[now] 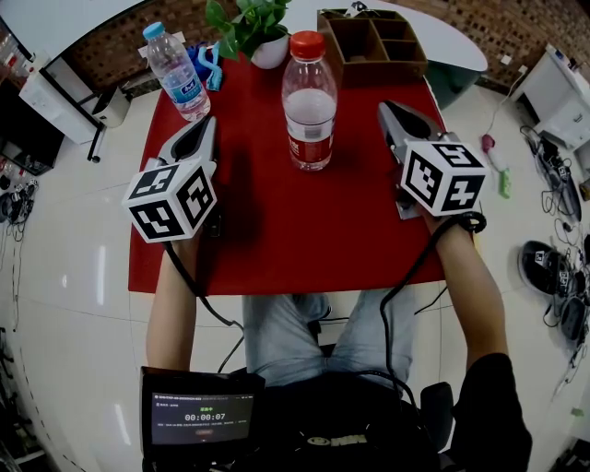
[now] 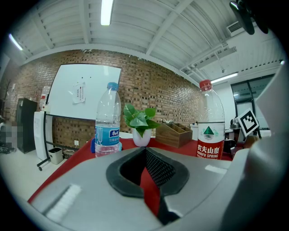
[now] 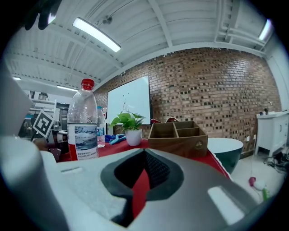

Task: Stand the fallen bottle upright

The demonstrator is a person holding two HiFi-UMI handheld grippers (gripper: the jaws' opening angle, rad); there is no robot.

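A clear bottle with a red cap and red label [image 1: 309,101] stands upright in the middle of the red table [image 1: 277,230]; it also shows as the red-capped bottle [image 2: 210,124] and the red-capped bottle [image 3: 82,122] in the gripper views. My left gripper [image 1: 208,123] rests on the cloth to its left, jaws together with nothing between them. My right gripper [image 1: 383,109] rests to its right, also shut and empty. Neither touches the bottle. A second bottle with a blue cap [image 1: 175,72] stands upright at the far left corner.
A small potted plant [image 1: 253,28] and a wooden compartment box [image 1: 371,41] stand at the table's far edge. A blue object [image 1: 208,66] lies beside the plant. A white floor surrounds the table, with cables and gear at the right.
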